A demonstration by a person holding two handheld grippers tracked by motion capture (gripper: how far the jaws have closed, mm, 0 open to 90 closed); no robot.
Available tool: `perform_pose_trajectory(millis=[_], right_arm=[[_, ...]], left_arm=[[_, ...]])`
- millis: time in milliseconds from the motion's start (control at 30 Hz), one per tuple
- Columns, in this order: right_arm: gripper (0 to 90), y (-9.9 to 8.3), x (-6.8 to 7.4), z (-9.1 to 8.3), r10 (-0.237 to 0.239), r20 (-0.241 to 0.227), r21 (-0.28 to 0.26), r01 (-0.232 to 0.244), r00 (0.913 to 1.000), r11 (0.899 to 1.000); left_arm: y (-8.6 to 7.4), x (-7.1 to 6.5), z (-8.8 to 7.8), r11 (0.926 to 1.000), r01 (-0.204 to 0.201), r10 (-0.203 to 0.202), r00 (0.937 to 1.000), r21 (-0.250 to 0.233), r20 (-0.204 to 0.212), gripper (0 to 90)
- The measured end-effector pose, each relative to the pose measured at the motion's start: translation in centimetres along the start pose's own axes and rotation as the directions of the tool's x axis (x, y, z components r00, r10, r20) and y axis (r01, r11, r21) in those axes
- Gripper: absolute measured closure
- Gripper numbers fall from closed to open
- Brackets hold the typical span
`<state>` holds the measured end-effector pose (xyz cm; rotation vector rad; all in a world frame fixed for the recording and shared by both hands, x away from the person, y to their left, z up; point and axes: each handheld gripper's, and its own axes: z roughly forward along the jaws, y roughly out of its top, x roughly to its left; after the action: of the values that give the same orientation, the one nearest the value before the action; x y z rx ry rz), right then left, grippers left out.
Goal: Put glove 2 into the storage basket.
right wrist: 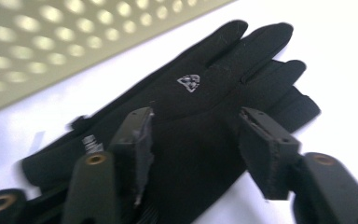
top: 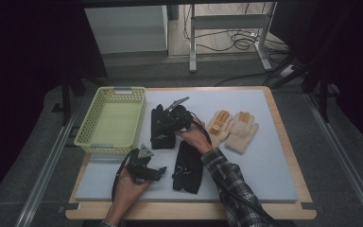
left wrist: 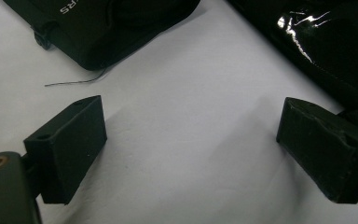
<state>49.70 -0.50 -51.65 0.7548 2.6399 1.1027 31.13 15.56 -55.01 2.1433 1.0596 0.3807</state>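
Note:
A black glove (top: 161,142) with a small white logo lies flat beside the basket, fingers pointing away from me. My right gripper (top: 163,126) hovers low over it. In the right gripper view its jaws (right wrist: 196,119) stand apart across the back of this glove (right wrist: 200,84), pads not pressing on it. A second black glove (top: 188,166) lies nearer the front edge. My left gripper (top: 162,171) rests just left of that one, jaws (left wrist: 191,116) wide open over bare mat. A black glove's cuff (left wrist: 102,28) shows at the top of the left gripper view.
A pale yellow perforated basket (top: 86,126) stands at the left of the white mat (top: 264,156), its wall (right wrist: 51,42) close behind the glove. Two cream gloves with orange fingertips (top: 231,128) lie to the right. A shiny black surface (left wrist: 326,37) shows top right in the left gripper view.

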Motion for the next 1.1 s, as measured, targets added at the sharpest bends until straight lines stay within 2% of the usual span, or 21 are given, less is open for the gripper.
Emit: perform_pose_trajectory(millis=[67, 133, 233, 267, 300, 333, 533, 633, 767, 933, 1100], right_arm=[[38.0, 0.0, -0.3, 1.1, -0.003, 0.007, 0.007, 0.003, 1.0000, 1.000], [40.3, 0.0, -0.4, 2.0, 0.001, 0.006, 0.034, -0.001, 1.0000, 0.999], [55.9, 0.0, -0.3, 2.0, 0.024, -0.009, 0.025, -0.024, 0.9997, 0.999], [68.4, 0.1, -0.1, 1.9, 0.030, -0.005, 0.030, -0.030, 0.9995, 0.999], [75.5, 0.2, 0.1, 1.7, 0.019, 0.018, 0.035, -0.020, 0.9997, 0.999], [78.2, 0.3, 0.2, 1.7, 0.012, 0.029, 0.043, -0.013, 0.9995, 0.999], [81.2, 0.1, 0.0, 1.1, 0.080, 0.013, 0.027, -0.081, 0.9967, 0.996], [81.2, 0.4, 0.1, -0.1, 0.085, 0.017, -0.001, -0.085, 0.9962, 0.996], [81.2, 0.7, 0.4, -2.4, 0.104, -0.015, -0.047, -0.105, 0.9945, 0.993], [81.1, 0.8, 1.4, -5.6, 0.077, -0.014, -0.080, -0.078, 0.9969, 0.994], [80.9, 0.1, 2.4, -9.0, 0.082, -0.017, -0.110, -0.084, 0.9965, 0.990]], left_arm=[[0.0, 0.0, 0.0, 1.0000, 0.001, -0.001, 1.0000, 0.000, 0.001, 8.3], [0.0, 0.0, 0.0, 1.0000, 0.000, 0.000, 1.0000, 0.000, 0.000, 8.3], [0.0, 0.0, 0.0, 1.0000, 0.000, 0.000, 1.0000, 0.000, 0.000, 8.3], [0.0, 0.0, 0.0, 1.0000, 0.000, 0.000, 1.0000, 0.001, 0.000, 8.3], [0.0, 0.0, 0.0, 1.0000, 0.000, 0.000, 1.0000, 0.001, 0.000, 8.3], [0.0, 0.0, 0.0, 1.0000, 0.000, 0.000, 1.0000, 0.000, 0.000, 8.2], [0.0, 0.0, 0.0, 1.0000, 0.000, 0.000, 1.0000, 0.000, 0.000, 8.3], [0.0, 0.0, 0.0, 1.0000, 0.001, -0.001, 1.0000, 0.000, 0.000, 8.3], [0.0, 0.0, 0.0, 1.0000, -0.001, 0.001, 1.0000, 0.001, -0.001, 8.3], [0.0, 0.0, 0.0, 1.0000, -0.001, 0.001, 1.0000, 0.001, -0.001, 8.3], [0.0, 0.0, 0.0, 1.0000, -0.002, 0.002, 1.0000, 0.000, -0.001, 8.3]])
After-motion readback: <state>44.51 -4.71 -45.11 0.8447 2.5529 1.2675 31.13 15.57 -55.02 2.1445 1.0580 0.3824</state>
